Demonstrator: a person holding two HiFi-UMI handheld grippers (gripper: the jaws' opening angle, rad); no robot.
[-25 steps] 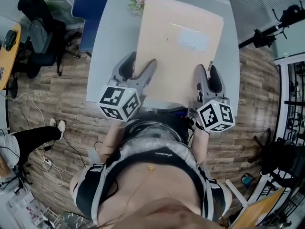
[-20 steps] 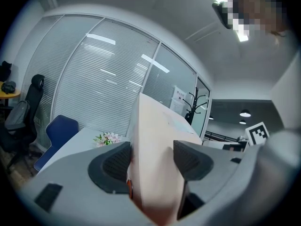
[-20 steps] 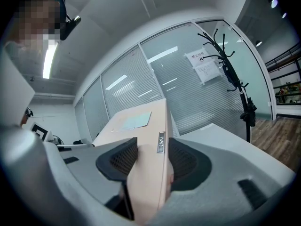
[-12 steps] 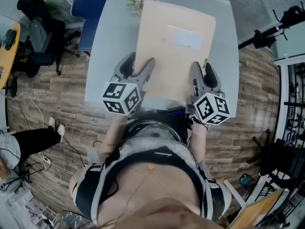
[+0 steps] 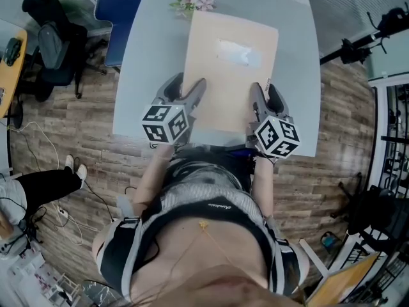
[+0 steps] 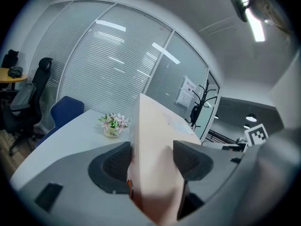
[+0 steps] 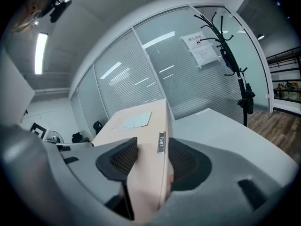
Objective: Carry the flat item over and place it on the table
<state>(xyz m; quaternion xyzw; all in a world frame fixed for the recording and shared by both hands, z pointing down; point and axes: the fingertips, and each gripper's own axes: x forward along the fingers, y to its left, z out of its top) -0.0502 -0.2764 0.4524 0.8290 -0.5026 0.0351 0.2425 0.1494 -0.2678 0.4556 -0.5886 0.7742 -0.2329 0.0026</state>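
A flat tan cardboard box [image 5: 230,69] with a pale label on top lies over the grey table [image 5: 153,62] in the head view, held level just above or on it; contact with the table cannot be told. My left gripper [image 5: 193,94] grips its near left corner and my right gripper [image 5: 261,98] its near right corner. In the left gripper view the box [image 6: 153,149] fills the gap between the dark pads [image 6: 115,161]. In the right gripper view the box's edge [image 7: 150,164] sits pinched between both pads [image 7: 181,161].
A small pot of pink flowers [image 5: 193,0] stands at the table's far edge, just beyond the box. A blue chair [image 5: 118,11] and black office chairs [image 5: 54,50] are to the left. Wooden floor surrounds the table. A coat stand [image 7: 230,65] rises by the glass wall.
Both grippers and the box have come down toward the table. The box looks smaller and its far edge has drawn back from the flowers, which now show fully.
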